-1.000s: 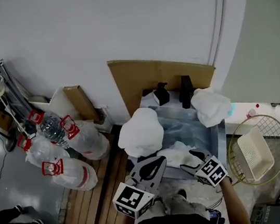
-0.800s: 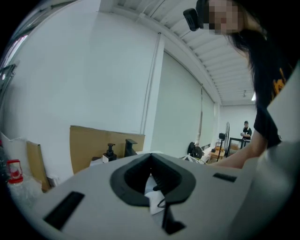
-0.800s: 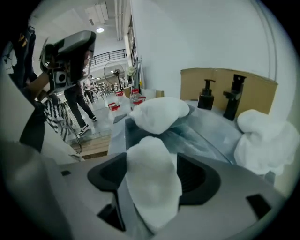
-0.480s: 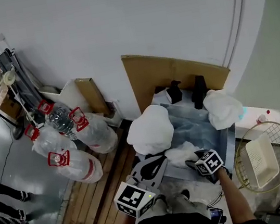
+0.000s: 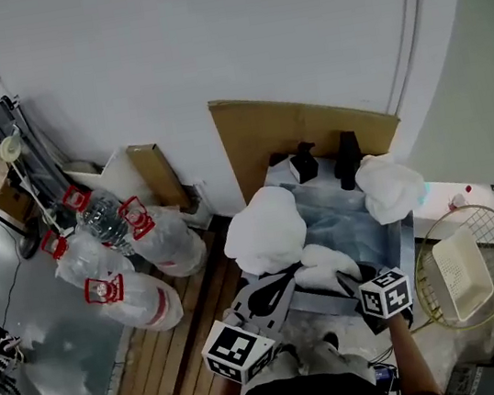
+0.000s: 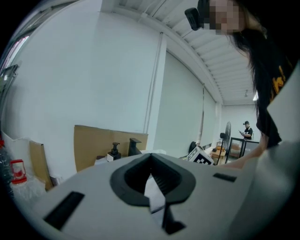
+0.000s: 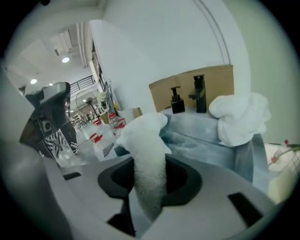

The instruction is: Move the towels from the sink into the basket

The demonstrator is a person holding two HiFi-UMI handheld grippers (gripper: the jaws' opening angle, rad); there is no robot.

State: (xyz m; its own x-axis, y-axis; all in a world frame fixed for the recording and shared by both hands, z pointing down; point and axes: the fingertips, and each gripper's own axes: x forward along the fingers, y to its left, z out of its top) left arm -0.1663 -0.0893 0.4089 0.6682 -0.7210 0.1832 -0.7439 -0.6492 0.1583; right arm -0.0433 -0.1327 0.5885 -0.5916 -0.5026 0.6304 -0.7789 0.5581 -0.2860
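White wall and cardboard sheet point(image 5: 296, 128) stand behind the sink point(image 5: 340, 224). Right gripper point(image 5: 352, 275) is at the sink's near edge; its jaws have just been closing and now pinch a white towel point(image 5: 322, 262) inside the sink. Left gripper point(image 5: 283, 281) is at the sink's near-left corner, jaws together on nothing. Second towel point(image 5: 266, 228) sits bunched on the sink's left rim, third towel point(image 5: 389, 186) on its right rim. Wire basket point(image 5: 491, 223) is right of the sink.

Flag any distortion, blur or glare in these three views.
Head view: sharp, evenly lit; wide lens bows the wall trim. Left gripper view: fisheye, dark corners, ceiling curved. Right gripper view: same fisheye; the towel nearest the lens is soft, a ceiling lamp blows out.
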